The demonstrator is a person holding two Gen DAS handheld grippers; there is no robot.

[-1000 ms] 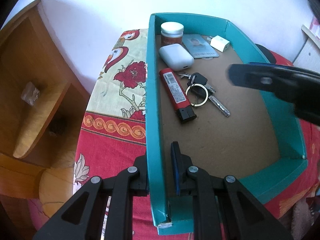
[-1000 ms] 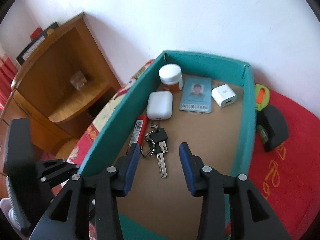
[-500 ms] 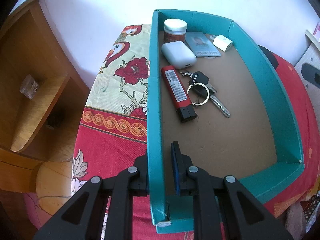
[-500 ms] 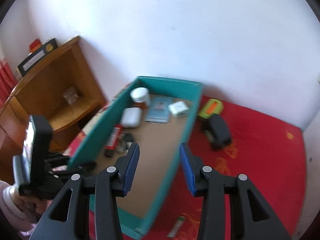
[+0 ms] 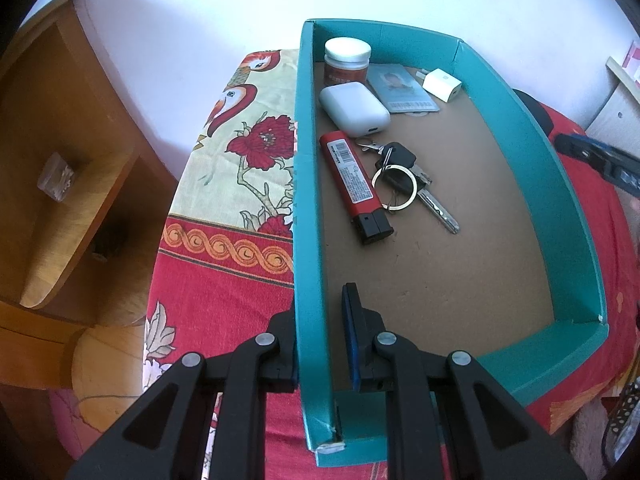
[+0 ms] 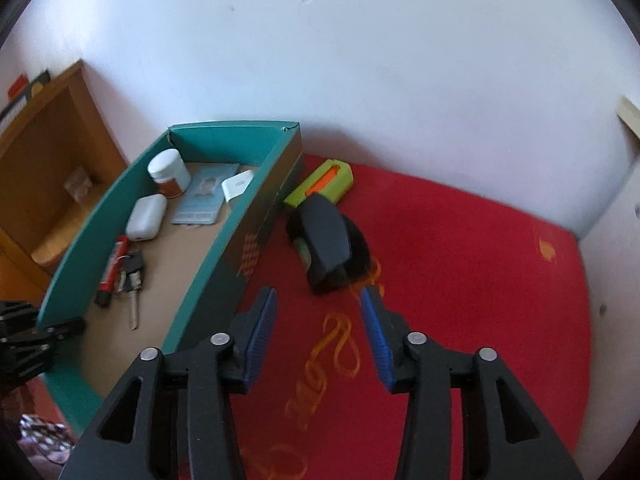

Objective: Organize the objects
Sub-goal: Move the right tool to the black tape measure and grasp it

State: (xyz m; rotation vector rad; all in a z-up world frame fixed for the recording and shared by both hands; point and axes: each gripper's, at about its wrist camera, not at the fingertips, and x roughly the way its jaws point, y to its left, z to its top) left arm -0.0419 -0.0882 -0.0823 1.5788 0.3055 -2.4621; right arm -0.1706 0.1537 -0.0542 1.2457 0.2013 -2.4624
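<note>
Two hand-held grippers: left [image 5: 320, 316] clamping teal box [image 5: 310, 184] wall, right [image 6: 318, 320] open near black stapler [image 6: 326, 240]; risks tipping box, spilling keys [image 5: 404, 178].

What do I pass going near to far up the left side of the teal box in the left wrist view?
Left gripper clamped on the box wall → red lighter → white earbud case → white-lidded jar at the far corner.

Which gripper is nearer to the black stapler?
Right. The right gripper hovers open just before the black stapler; the left gripper straddles the teal box wall.
</note>
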